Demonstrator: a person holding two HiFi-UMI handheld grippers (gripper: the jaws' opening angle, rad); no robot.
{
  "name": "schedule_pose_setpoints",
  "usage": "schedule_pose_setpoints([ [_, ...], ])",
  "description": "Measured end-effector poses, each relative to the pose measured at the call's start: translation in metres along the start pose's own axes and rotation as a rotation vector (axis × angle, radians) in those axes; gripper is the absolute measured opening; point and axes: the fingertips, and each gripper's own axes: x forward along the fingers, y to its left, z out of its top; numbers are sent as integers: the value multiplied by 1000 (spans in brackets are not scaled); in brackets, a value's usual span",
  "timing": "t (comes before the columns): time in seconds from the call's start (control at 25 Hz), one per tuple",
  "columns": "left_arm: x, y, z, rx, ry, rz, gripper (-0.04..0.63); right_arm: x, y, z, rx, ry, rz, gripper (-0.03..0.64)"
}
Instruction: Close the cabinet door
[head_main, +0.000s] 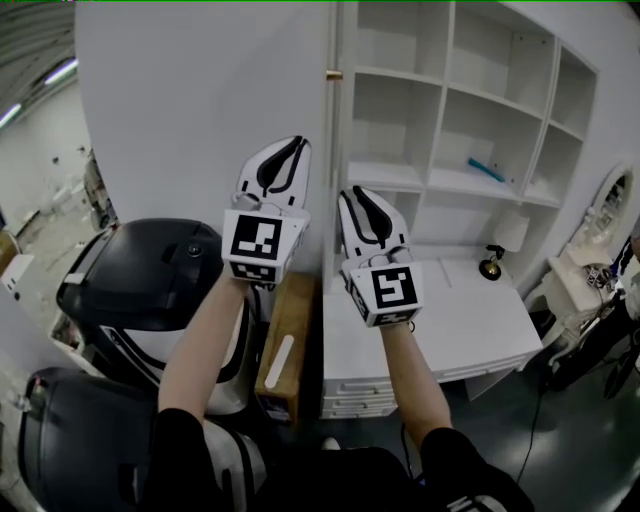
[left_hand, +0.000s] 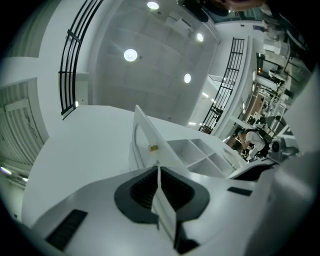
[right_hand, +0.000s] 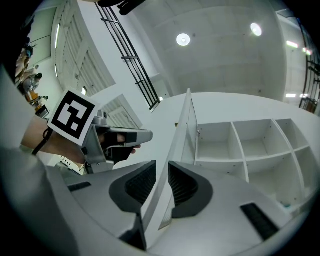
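Note:
The white cabinet (head_main: 470, 100) stands ahead with its shelves bare to view. Its tall white door (head_main: 200, 100) is swung out to the left, and a small gold knob (head_main: 333, 74) sits high on the door's edge. My left gripper (head_main: 287, 148) is raised in front of the door panel, shut and empty; in its own view the knob (left_hand: 153, 147) shows just beyond the jaws. My right gripper (head_main: 356, 196) is up beside the door's edge. Its jaws (right_hand: 162, 167) stand a little apart, and the door's edge (right_hand: 185, 125) lines up with the gap. I cannot tell whether it touches.
A white desk with drawers (head_main: 470, 330) stands under the cabinet, with a small dark lamp (head_main: 490, 265) on it. A blue item (head_main: 487, 170) lies on a shelf. A black rounded machine (head_main: 150, 290) and a brown box (head_main: 285, 345) are low on the left.

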Motion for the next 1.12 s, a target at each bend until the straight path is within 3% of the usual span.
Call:
schedule_pose_setpoints([
  [0.6, 67, 13, 28, 133, -50, -52, 68, 30, -10, -1, -24, -6, 22, 137],
  [0.96, 92, 18, 32, 174, -72, -115, 97, 42, -7, -9, -33, 7, 26, 161],
  [1.12, 97, 11, 44, 154, -99, -154, 110, 45, -13, -9, -26, -8, 22, 161],
])
